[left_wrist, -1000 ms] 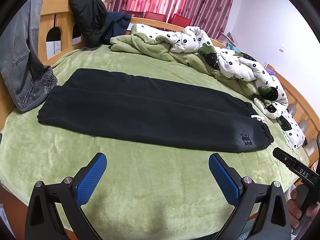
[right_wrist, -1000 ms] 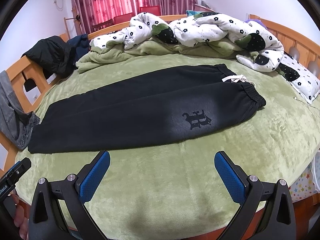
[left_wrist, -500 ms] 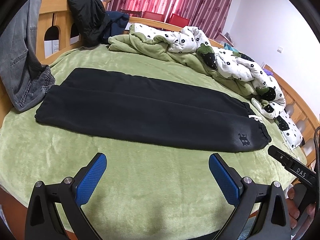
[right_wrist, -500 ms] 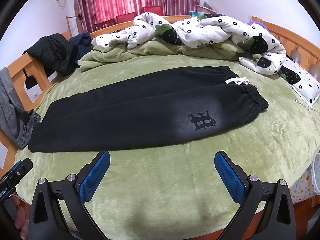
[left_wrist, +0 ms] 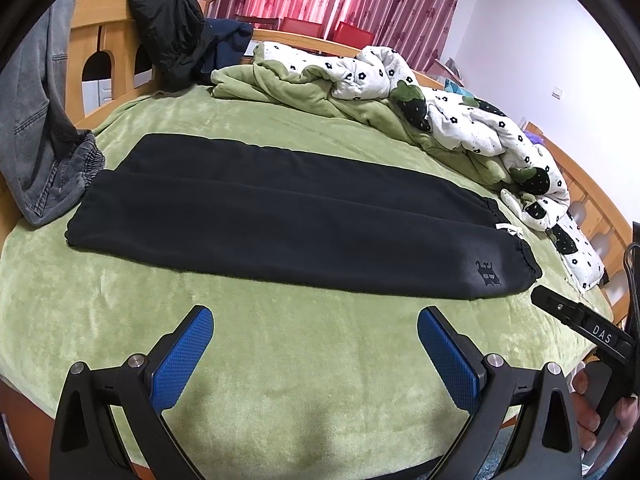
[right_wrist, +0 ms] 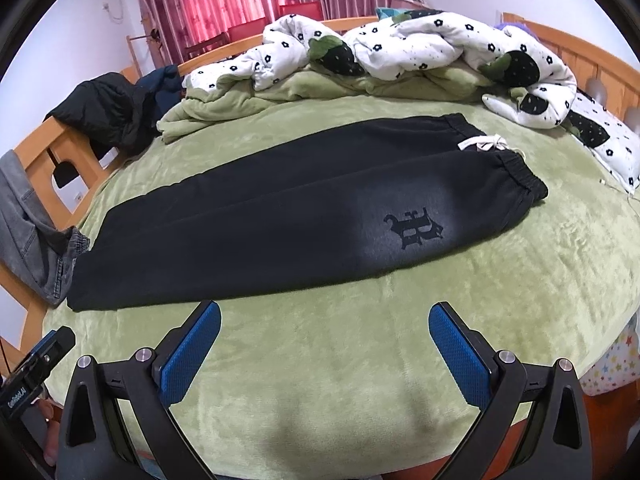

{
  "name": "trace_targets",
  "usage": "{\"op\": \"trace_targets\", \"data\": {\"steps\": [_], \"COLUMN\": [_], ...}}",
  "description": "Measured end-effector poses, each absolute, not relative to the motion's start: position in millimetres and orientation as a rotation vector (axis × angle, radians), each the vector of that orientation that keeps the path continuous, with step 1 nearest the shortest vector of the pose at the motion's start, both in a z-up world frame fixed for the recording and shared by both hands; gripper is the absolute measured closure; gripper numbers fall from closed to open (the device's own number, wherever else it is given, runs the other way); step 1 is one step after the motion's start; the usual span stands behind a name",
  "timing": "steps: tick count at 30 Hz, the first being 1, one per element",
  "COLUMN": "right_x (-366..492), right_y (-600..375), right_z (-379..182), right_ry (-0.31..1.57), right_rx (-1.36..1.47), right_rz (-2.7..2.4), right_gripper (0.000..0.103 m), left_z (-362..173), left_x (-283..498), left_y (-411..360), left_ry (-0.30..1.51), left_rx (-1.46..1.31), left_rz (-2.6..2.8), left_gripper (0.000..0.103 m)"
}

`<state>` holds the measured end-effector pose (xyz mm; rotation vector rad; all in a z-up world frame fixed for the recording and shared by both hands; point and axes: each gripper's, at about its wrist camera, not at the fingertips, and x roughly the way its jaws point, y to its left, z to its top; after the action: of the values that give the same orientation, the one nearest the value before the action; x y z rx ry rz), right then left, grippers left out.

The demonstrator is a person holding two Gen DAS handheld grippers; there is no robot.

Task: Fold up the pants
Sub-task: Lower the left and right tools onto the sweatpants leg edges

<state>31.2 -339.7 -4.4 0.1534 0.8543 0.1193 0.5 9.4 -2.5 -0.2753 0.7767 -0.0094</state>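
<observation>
Black pants [left_wrist: 280, 216] lie flat on the green bed cover, the two legs side by side, cuffs at the left and waistband with a white drawstring [right_wrist: 482, 143] at the right. A dark emblem [right_wrist: 414, 229] sits near the waist. The pants also show in the right wrist view [right_wrist: 280, 216]. My left gripper [left_wrist: 314, 328] is open and empty over the cover in front of the pants. My right gripper [right_wrist: 324, 320] is open and empty, close to the pants' near edge.
A rumpled white flowered and green duvet [left_wrist: 400, 96] is piled along the far side. Grey jeans [left_wrist: 36, 128] and a black jacket [left_wrist: 172, 36] hang on the wooden bed frame [left_wrist: 100, 40] at left. The green cover [right_wrist: 340, 380] spreads in front of the pants.
Both grippers have moved a little forward toward the pants, which now look slightly nearer. Both stay open. The pants have not moved.
</observation>
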Motion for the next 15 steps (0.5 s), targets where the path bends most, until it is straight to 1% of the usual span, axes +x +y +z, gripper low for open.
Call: {"op": "trace_targets", "data": {"steps": [6, 8, 11, 15], "right_x": [32, 29, 26, 27], "right_y": [-331, -330, -334, -346], "right_z": [0, 5, 10, 23], "right_ry": [0.831, 0.802, 0.768, 0.694], "right_rx": [0.144, 0.154, 0.166, 0.153], "right_rz": [0.143, 0.154, 0.162, 0.215], "right_gripper": [0.001, 0.001, 0.001, 0.001], "left_z": [-5, -5, 0, 8], "left_x": [2, 2, 9, 21], "left_y": [19, 22, 28, 54], "left_ry": [0.781, 0.773, 0.761, 0.736], "left_rx": [-0.358, -0.393, -0.376, -0.411], "left_rz": [-0.064, -0.115, -0.142, -0.096], "left_gripper": [0.001, 0.001, 0.001, 0.001]}}
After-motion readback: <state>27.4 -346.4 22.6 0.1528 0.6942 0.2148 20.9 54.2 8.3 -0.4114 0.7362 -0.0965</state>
